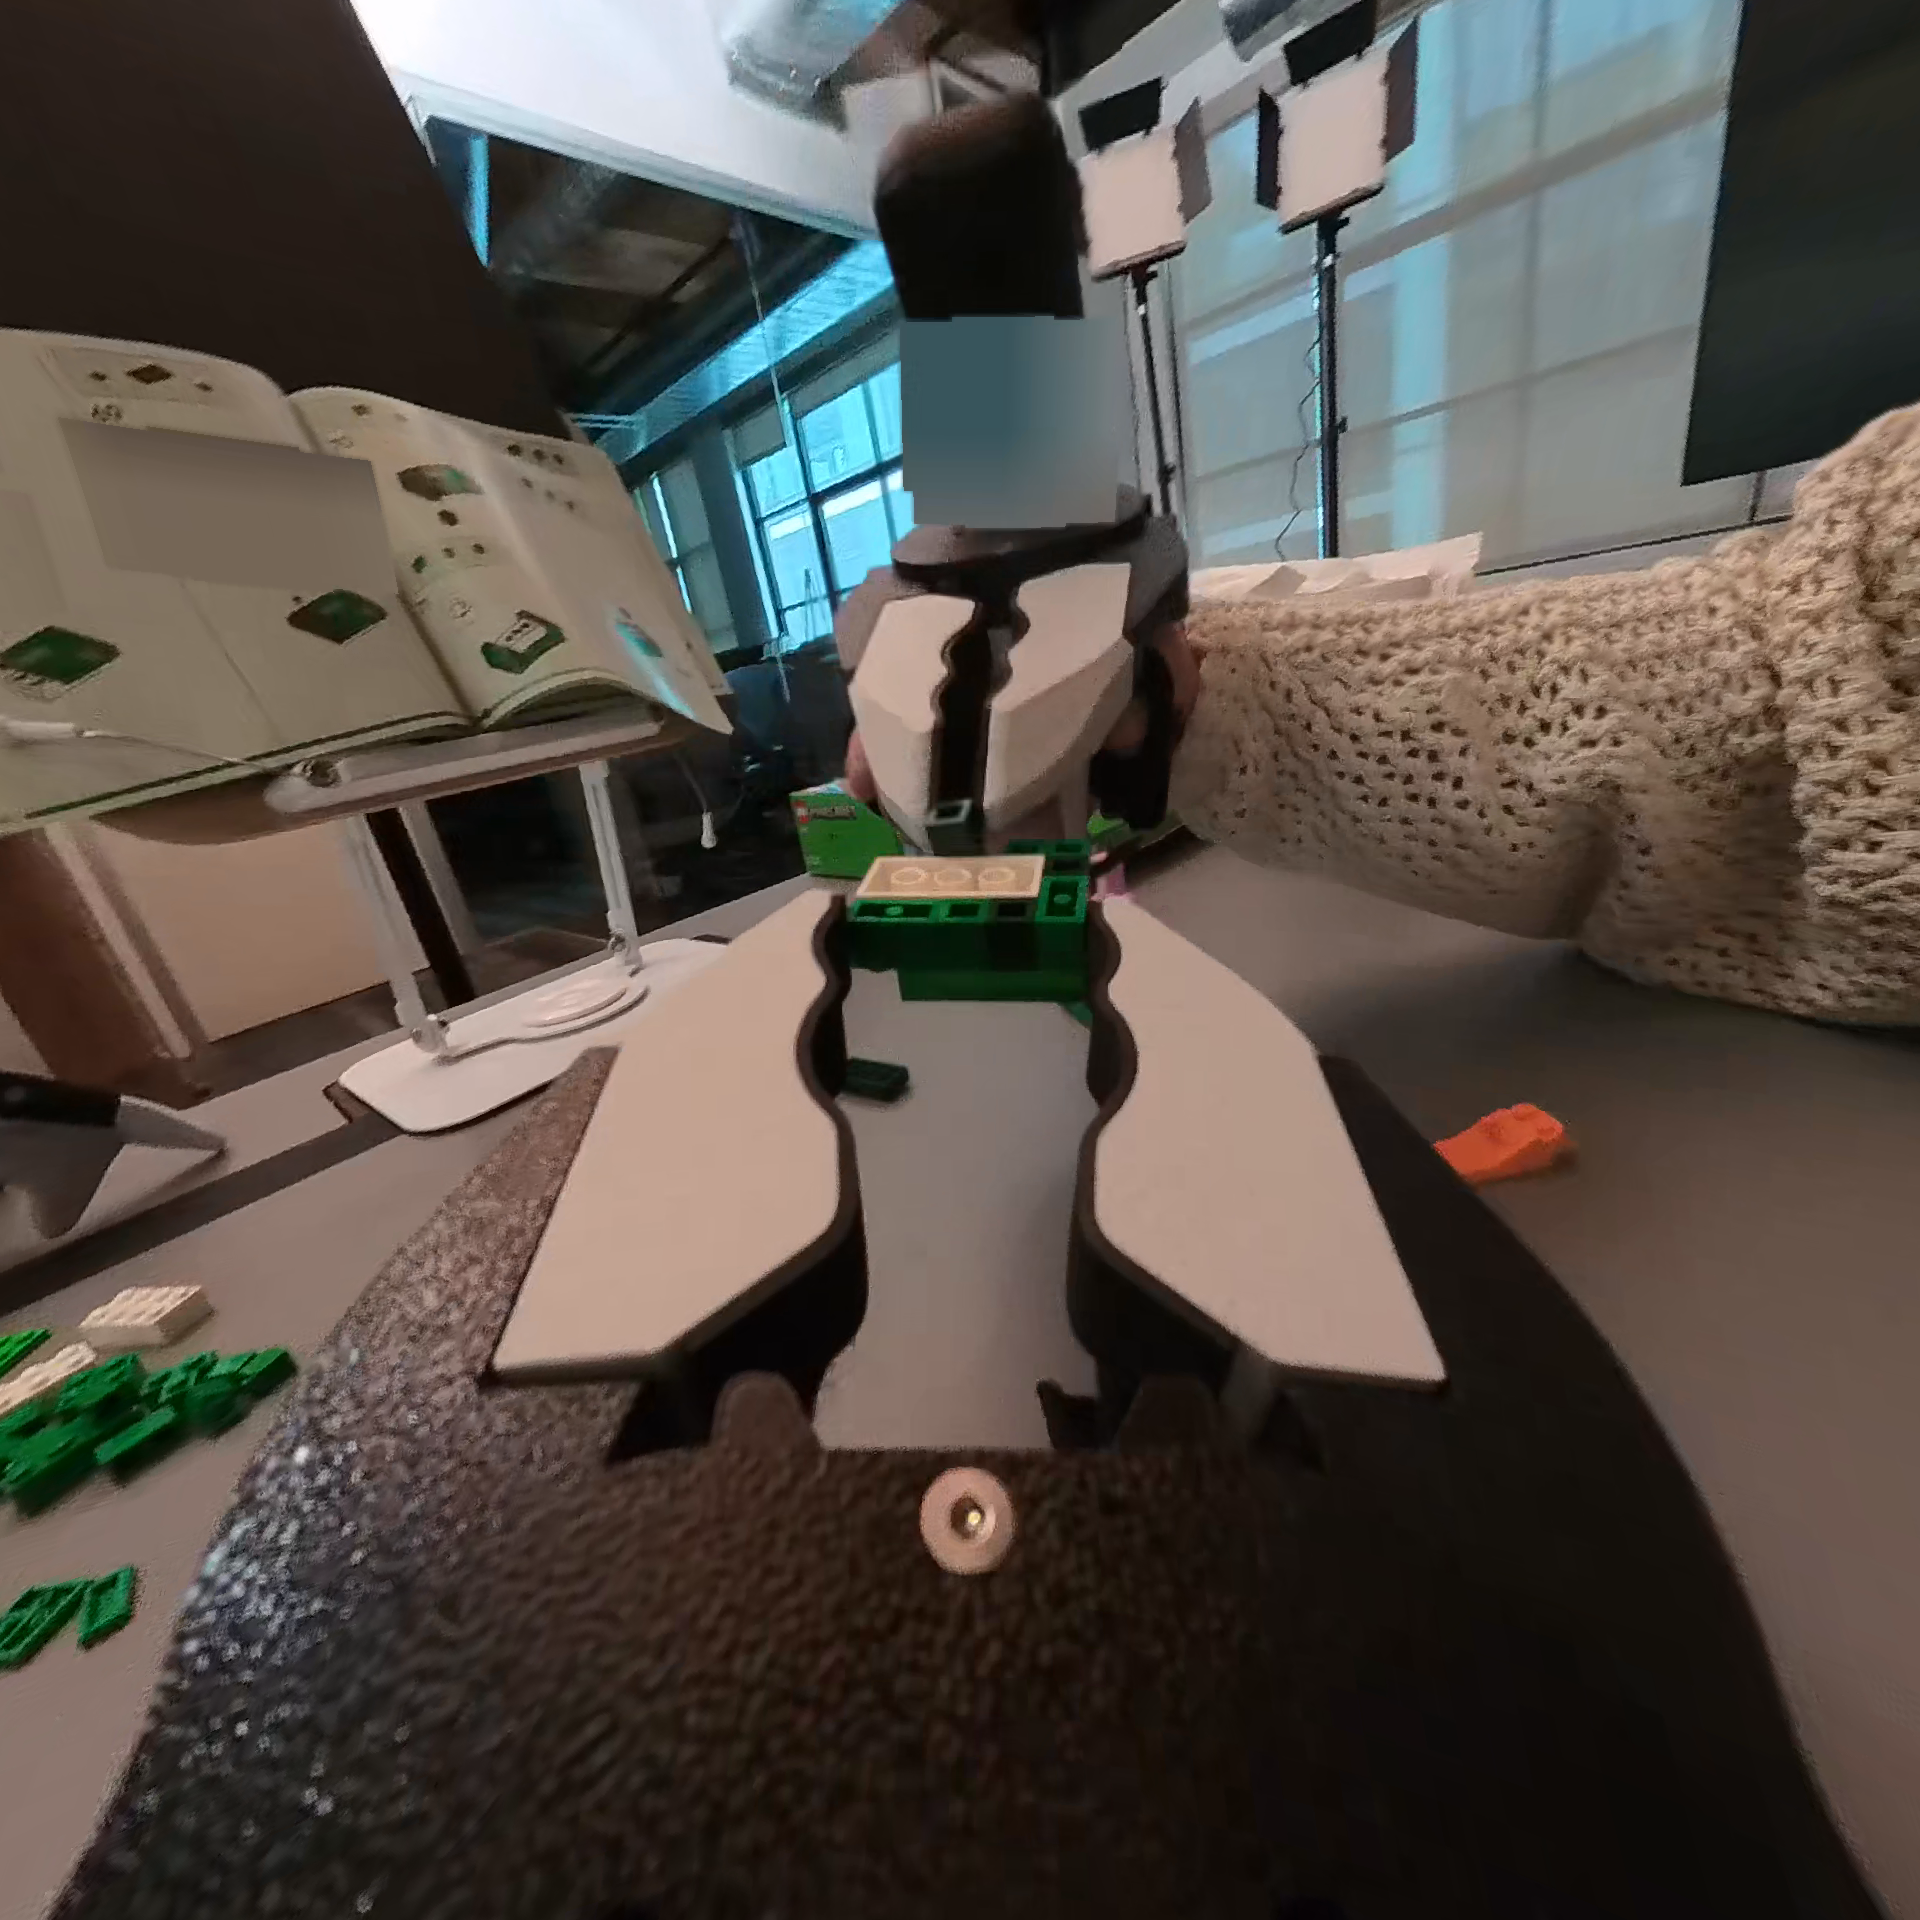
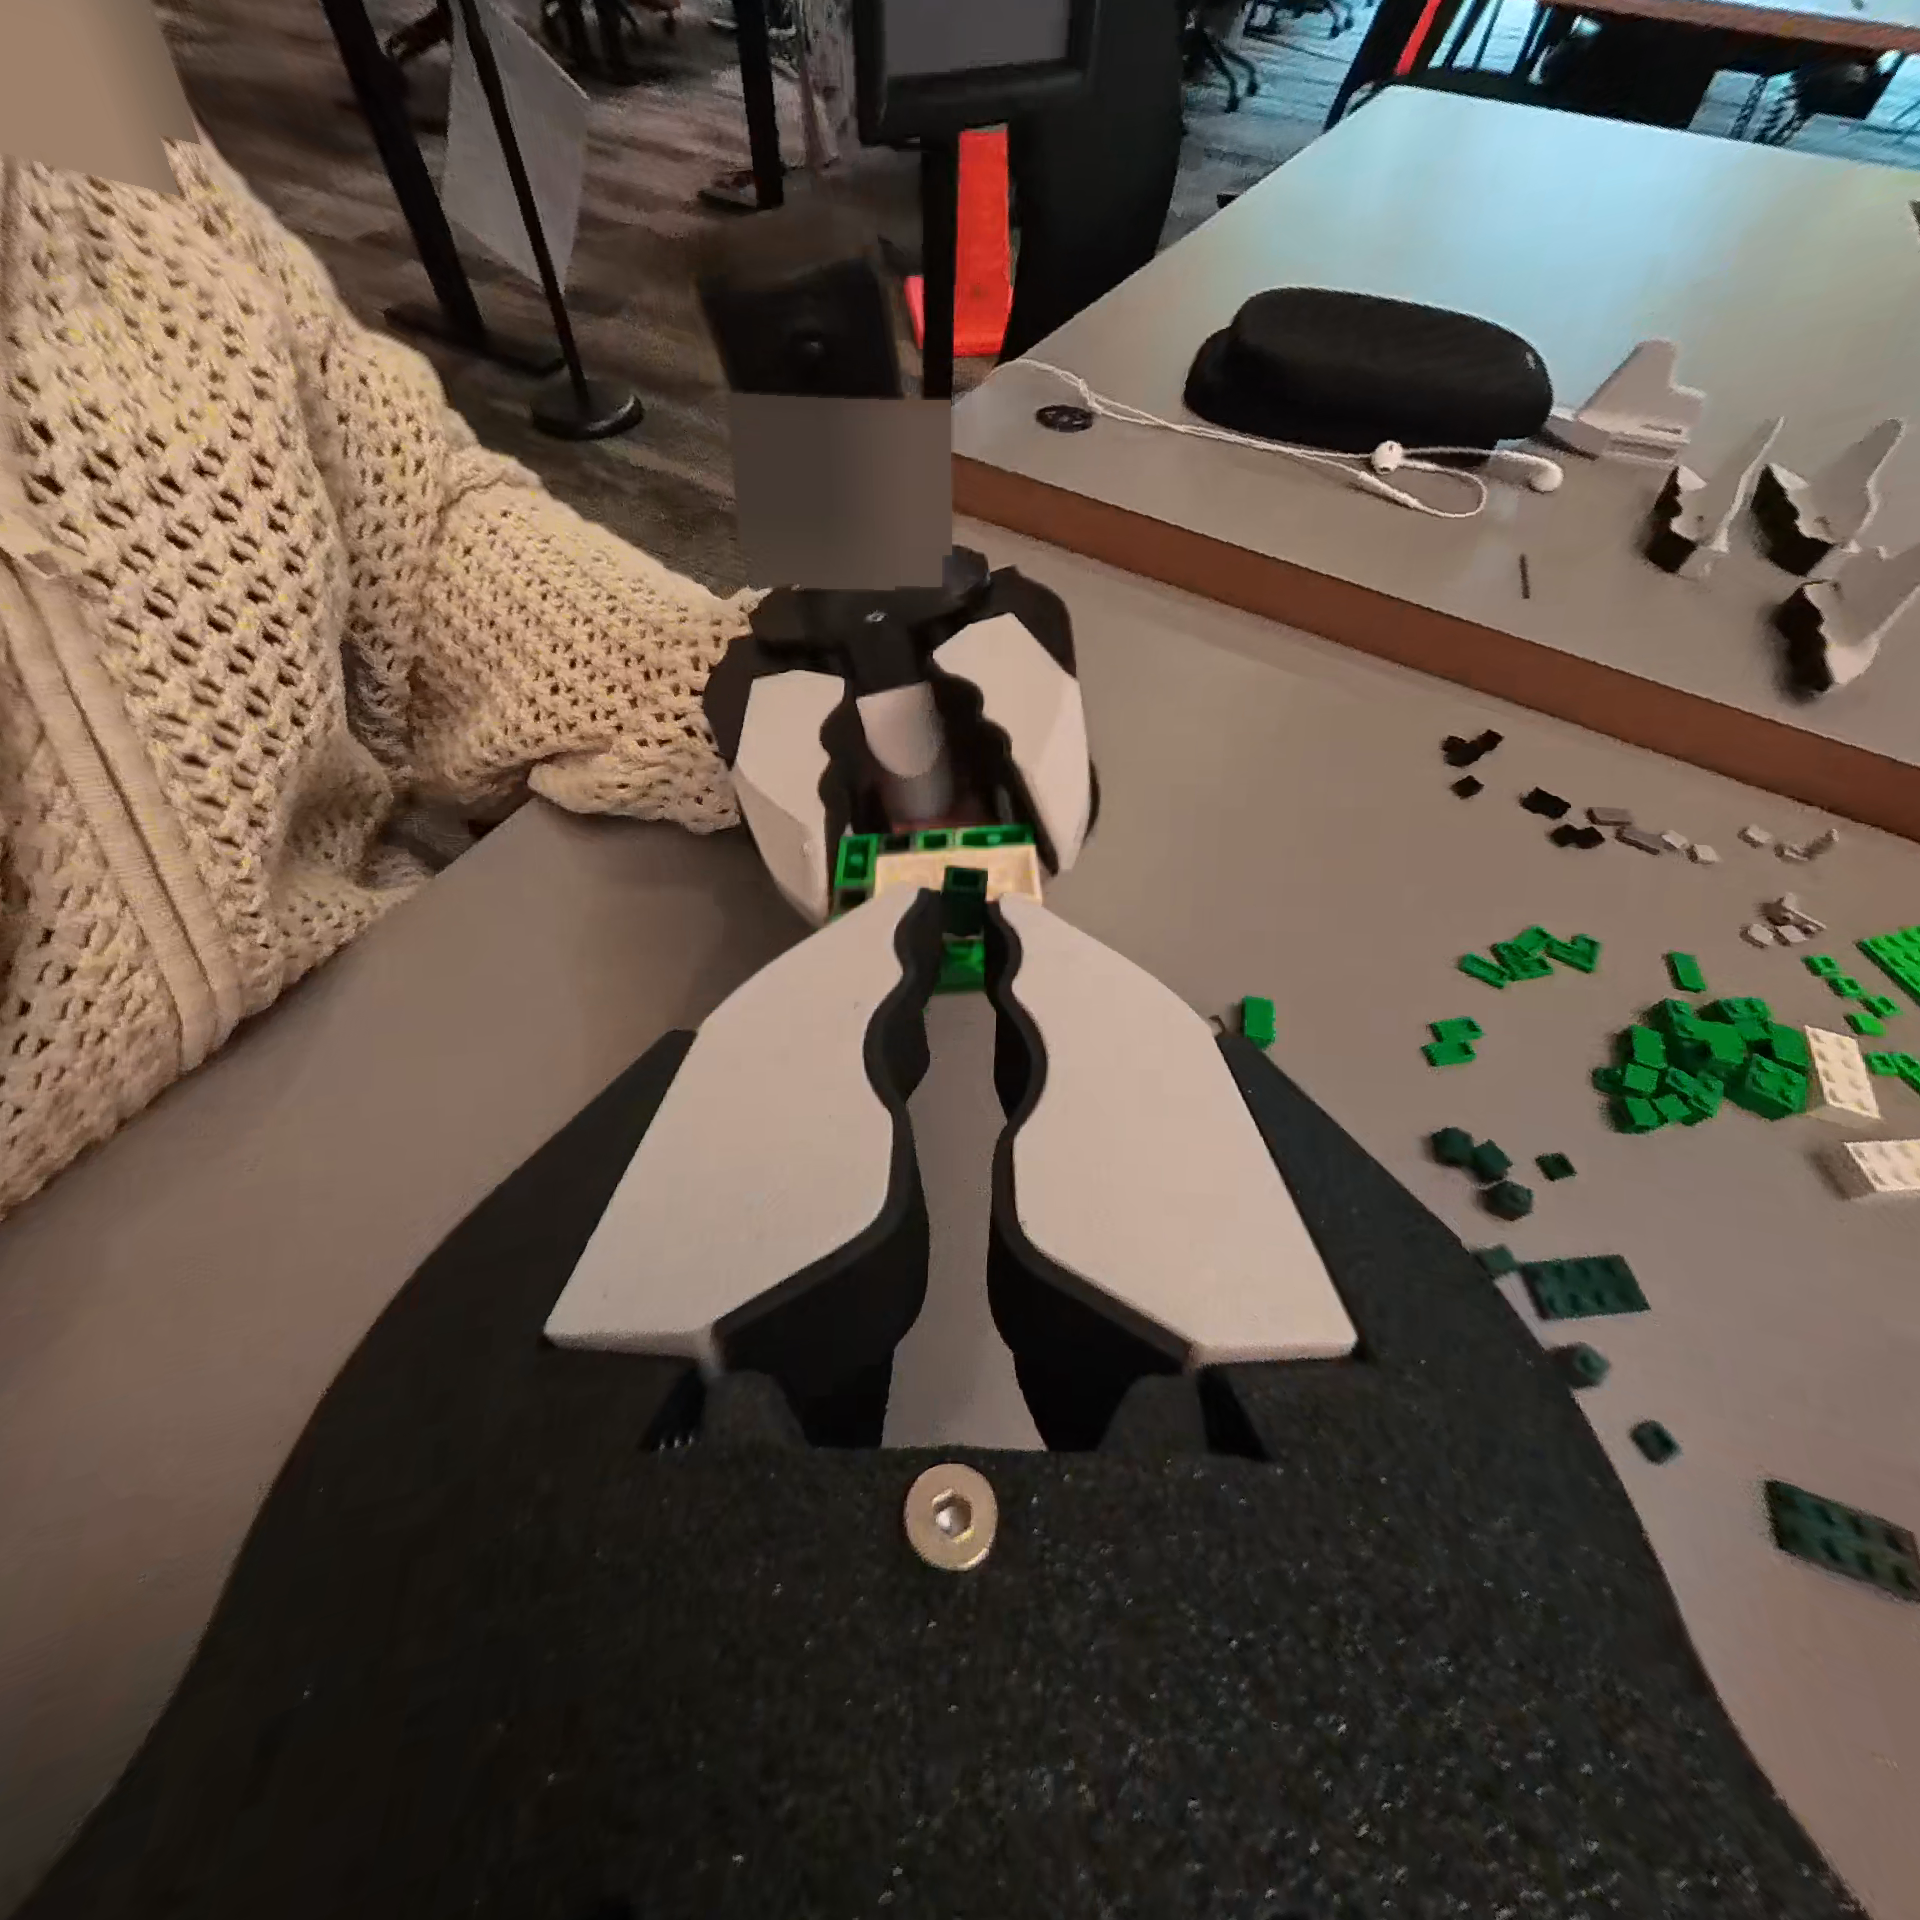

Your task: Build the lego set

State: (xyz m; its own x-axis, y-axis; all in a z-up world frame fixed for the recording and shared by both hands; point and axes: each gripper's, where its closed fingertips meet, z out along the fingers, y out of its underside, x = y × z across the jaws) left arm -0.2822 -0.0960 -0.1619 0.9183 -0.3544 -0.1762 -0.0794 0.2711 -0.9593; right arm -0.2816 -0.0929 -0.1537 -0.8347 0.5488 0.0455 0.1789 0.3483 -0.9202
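Lego build (image 1: 966, 935), a small green block topped by a white plate, sits on the surface clamped by the left gripper (image 1: 961, 956) while the right gripper (image 2: 961, 914) pinches a dark green brick (image 2: 963, 894) over it (heaps of loose pieces (image 2: 1704, 1070) suggest most remains).

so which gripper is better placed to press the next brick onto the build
Likely the right gripper: it is shut on a small dark green brick just above the green build. The left gripper clamps the build's sides, steadying it.
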